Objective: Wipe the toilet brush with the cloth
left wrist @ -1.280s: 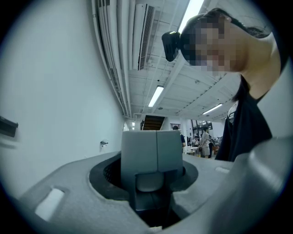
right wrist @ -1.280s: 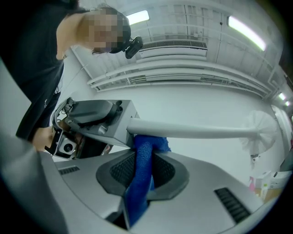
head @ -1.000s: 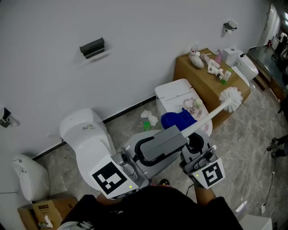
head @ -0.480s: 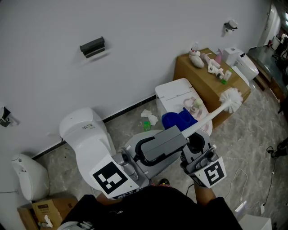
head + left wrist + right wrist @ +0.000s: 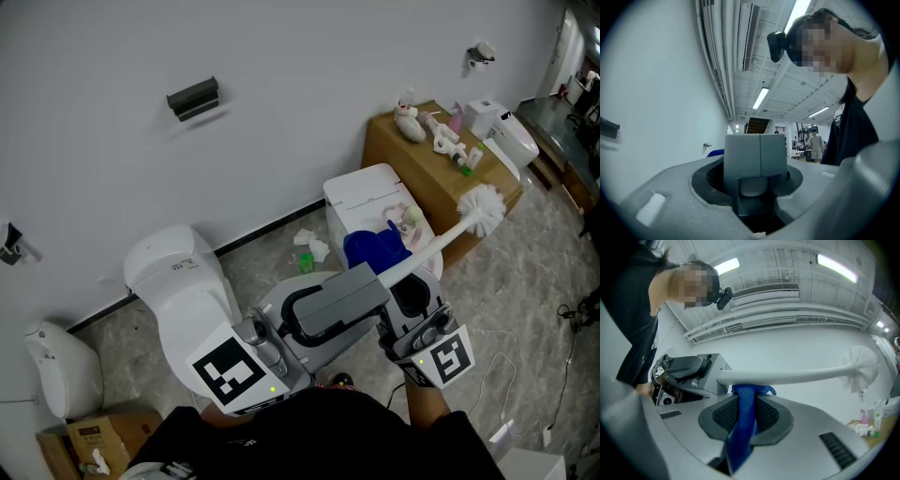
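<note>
Slanting up and right to its bristles, the brush (image 5: pixel 441 239) is clenched at its handle end by the left gripper (image 5: pixel 760 161). The cloth (image 5: pixel 746 399), pinched in the right gripper (image 5: pixel 745 414), meets the shaft just beside those jaws, so wiping likely runs toward the bristles.

Bright, even light fills the room from the ceiling strips (image 5: pixel 761 97), which flare white in both gripper views. Shadows are soft, with only a faint one under the wall bracket (image 5: pixel 192 97). Both gripper views bend hard and go black at the corners. The cloth (image 5: pixel 744 427), close to the right lens, is blurred. The brush (image 5: pixel 797 376) head nearly washes into the pale wall (image 5: pixel 787 348).
</note>
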